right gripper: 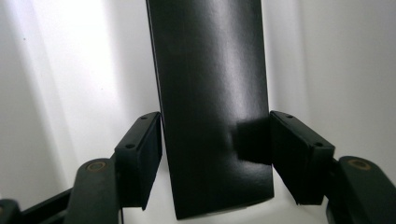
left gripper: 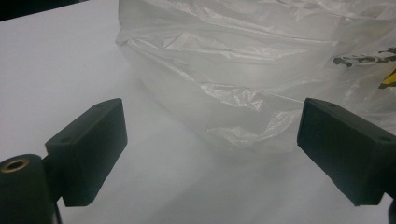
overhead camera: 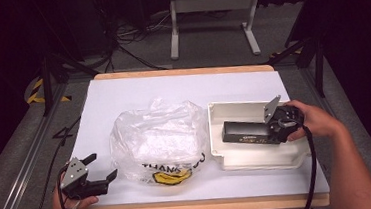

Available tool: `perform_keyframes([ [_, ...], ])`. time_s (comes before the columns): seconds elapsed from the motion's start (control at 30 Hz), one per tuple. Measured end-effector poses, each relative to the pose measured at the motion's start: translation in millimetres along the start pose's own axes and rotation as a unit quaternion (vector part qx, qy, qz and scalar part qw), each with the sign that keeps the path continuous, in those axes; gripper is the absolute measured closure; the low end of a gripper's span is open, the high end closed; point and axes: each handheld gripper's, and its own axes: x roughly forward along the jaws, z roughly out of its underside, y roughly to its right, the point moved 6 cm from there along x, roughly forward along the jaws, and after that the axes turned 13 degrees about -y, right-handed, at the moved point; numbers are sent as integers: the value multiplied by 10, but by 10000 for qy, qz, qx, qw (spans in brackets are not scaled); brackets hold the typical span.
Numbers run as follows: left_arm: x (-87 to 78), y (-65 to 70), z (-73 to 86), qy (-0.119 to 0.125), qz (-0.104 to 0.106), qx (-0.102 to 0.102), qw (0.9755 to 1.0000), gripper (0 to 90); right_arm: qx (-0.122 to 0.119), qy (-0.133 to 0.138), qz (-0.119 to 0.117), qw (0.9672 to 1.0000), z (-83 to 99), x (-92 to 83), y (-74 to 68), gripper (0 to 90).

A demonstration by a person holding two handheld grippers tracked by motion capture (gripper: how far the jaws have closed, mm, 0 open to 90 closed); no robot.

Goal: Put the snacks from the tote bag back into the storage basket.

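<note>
The right gripper (overhead camera: 275,127) clamps a black box (overhead camera: 246,132) over the white tray (overhead camera: 258,156), seemingly clear of it. Near the table's (overhead camera: 122,94) front-left corner the left gripper (overhead camera: 103,166) gapes empty beside the plastic bag (overhead camera: 156,137).

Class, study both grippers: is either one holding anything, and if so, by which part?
The right gripper clamps the black box across its long side faces near the end closest to the hand, over the white tray. The left gripper is open, holding nothing.

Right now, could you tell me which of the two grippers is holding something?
The right gripper, shut on the black box over the white tray; the left gripper is open.
</note>
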Motion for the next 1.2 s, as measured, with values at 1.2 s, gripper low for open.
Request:
perform_keyframes([
  [1.2, -50, 2, -20, 108, -32, -20, 9999, 96, 584, 1177, 329, 9908, 151, -333, -36, 401],
])
